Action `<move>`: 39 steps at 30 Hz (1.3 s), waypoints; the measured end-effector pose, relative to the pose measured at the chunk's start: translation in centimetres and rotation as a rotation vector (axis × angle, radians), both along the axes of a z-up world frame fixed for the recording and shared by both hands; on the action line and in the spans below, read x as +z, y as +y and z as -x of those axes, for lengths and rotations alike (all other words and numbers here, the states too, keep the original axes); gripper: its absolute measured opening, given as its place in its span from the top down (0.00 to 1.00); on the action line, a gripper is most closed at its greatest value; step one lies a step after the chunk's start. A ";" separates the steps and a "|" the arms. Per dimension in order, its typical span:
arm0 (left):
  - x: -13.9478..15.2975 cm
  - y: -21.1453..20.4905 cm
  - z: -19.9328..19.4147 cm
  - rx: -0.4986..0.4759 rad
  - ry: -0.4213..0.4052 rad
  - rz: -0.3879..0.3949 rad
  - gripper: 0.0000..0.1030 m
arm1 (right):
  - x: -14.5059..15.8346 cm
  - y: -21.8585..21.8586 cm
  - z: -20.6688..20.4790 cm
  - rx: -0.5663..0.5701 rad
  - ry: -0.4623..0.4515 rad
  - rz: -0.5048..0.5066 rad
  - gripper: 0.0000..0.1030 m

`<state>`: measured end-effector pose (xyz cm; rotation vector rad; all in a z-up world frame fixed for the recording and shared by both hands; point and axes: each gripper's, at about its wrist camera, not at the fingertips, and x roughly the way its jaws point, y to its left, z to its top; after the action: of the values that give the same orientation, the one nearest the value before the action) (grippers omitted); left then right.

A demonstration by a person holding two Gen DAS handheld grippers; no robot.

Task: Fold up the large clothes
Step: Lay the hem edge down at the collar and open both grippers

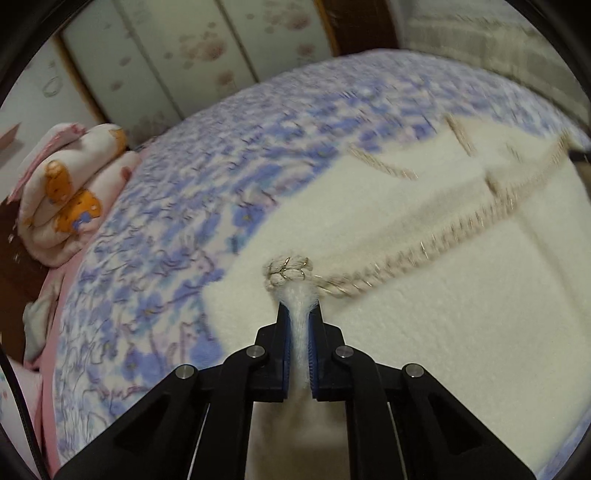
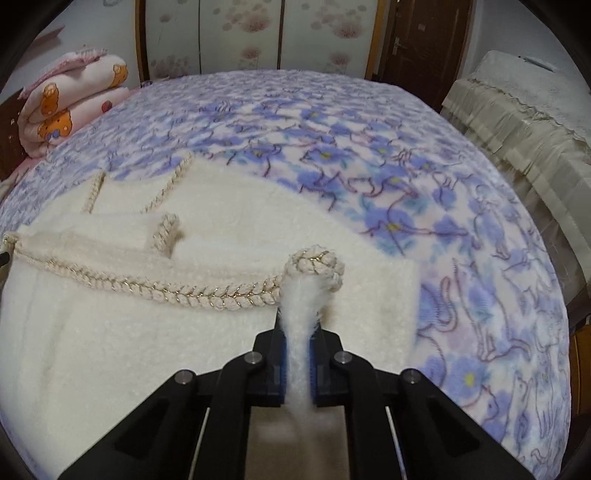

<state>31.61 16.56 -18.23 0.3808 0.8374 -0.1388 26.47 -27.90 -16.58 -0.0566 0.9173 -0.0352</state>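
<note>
A fluffy cream garment (image 1: 424,295) with beige braided trim (image 1: 436,247) lies spread on the bed. My left gripper (image 1: 300,310) is shut on a pinch of its fleece at a trimmed corner, the knot of braid just beyond the fingertips. In the right wrist view the same garment (image 2: 110,332) shows its braided edge (image 2: 166,291) running left. My right gripper (image 2: 297,325) is shut on the other trimmed corner, with fleece bunched between the blue pads. Part of the garment is folded over, with short trimmed strips showing near the far side.
A blue-flowered blanket (image 2: 369,155) covers the bed. A rolled pink quilt with orange bears (image 2: 62,107) sits at the far left corner. Patterned wardrobe doors (image 2: 240,33) stand behind, a dark door (image 2: 421,37) to their right, and cream-covered furniture (image 2: 517,122) lines the right side.
</note>
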 end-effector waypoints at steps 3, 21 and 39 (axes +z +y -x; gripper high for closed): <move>3.3 2.8 -0.5 0.110 -0.032 0.111 0.95 | 2.8 -1.0 1.0 -0.025 -0.065 -0.049 0.93; 3.5 4.4 -10.5 0.333 -0.039 0.214 0.95 | 4.5 -3.5 -7.0 -0.179 -0.129 -0.166 0.93; -6.4 3.9 -14.5 0.371 0.065 0.183 0.87 | -4.8 -4.5 -11.3 -0.263 0.045 -0.162 0.90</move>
<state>46.14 20.43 -24.60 0.0455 0.9374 0.1172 37.77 -32.45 -21.39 0.2150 0.9653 -0.2040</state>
